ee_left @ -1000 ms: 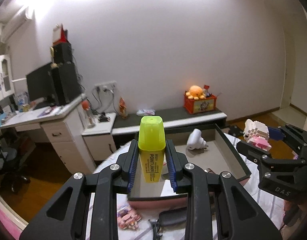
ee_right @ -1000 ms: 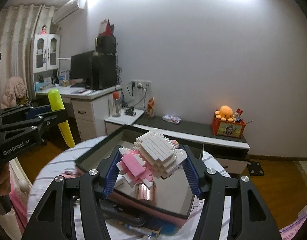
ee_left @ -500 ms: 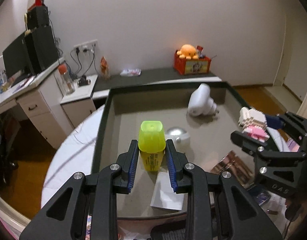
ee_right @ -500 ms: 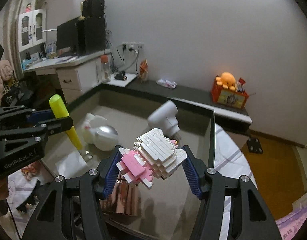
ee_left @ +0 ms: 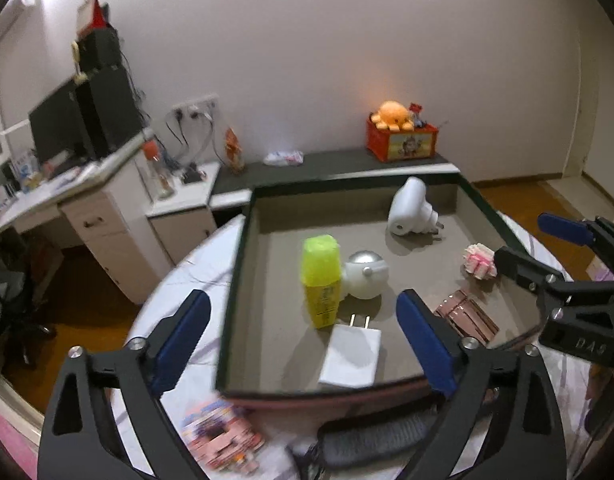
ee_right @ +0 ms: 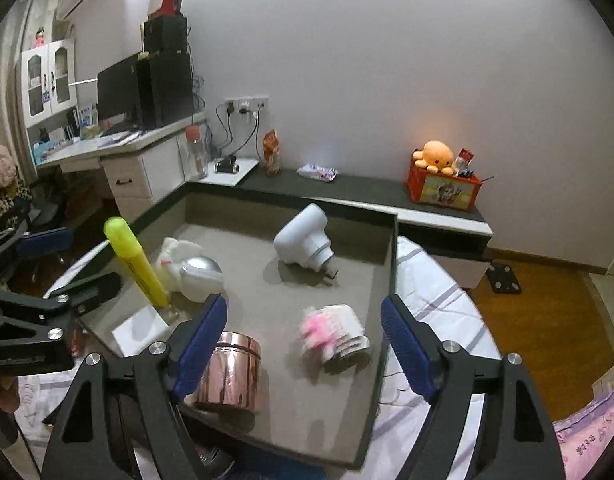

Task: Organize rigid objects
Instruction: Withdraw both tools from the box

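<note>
My left gripper (ee_left: 303, 324) hangs over the near edge of the dark-rimmed tray (ee_left: 235, 280), its jaws opening wide. The yellow highlighter (ee_left: 321, 280) stands free on the tray floor between and beyond the fingers, with no pad on it. My right gripper (ee_right: 303, 336) is over the tray's right part with its jaws opening too. The pink and white block figure (ee_right: 331, 332) is blurred on the tray floor between its fingers, untouched. Each gripper shows in the other's view: the right gripper (ee_left: 543, 248) and the left gripper (ee_right: 67, 262).
The tray also holds a white plug (ee_left: 411, 208), a white and silver round thing (ee_left: 365, 274), a flat white adapter (ee_left: 351, 354) and a rose-gold tin (ee_right: 231, 376). A printed packet (ee_left: 219, 436) and a dark object (ee_left: 371, 436) lie on the striped tablecloth in front.
Both grippers came down over the tray and opened. The highlighter left the left jaws and the block figure left the right jaws; both are now in the tray.
</note>
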The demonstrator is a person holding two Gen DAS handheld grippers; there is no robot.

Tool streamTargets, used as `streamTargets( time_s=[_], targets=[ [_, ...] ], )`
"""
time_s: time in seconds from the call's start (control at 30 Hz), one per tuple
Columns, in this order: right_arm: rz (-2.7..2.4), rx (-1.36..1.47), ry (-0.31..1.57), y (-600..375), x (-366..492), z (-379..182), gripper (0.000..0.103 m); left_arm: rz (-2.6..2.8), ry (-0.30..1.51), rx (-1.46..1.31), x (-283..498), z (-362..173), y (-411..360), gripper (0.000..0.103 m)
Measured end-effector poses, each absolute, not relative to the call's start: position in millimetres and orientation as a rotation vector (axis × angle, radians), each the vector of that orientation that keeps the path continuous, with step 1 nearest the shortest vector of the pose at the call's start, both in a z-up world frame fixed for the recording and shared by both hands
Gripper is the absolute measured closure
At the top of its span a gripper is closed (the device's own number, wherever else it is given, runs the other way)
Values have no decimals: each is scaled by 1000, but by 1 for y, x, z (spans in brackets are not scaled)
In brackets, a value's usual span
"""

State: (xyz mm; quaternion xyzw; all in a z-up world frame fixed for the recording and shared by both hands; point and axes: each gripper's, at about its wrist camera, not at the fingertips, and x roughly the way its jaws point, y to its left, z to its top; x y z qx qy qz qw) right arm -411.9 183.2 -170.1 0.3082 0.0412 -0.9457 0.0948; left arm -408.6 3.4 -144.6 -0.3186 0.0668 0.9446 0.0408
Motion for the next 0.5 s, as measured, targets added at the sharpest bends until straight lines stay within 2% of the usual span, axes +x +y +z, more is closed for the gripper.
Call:
streamTargets(
  time_s=[0.1,0.2,0.5],
  targets=[
    [-2830,828,108,183,-389,-151,18,2950,223,-895,-378,-126,-3,0],
    [-2864,724,100,182,-358,-130,1,3019,220,-790,-339,-107,-11,0],
    [-2899,455,69,175,-263,-86,0,3104,182,-534,-237,-70,-26,0]
  ],
)
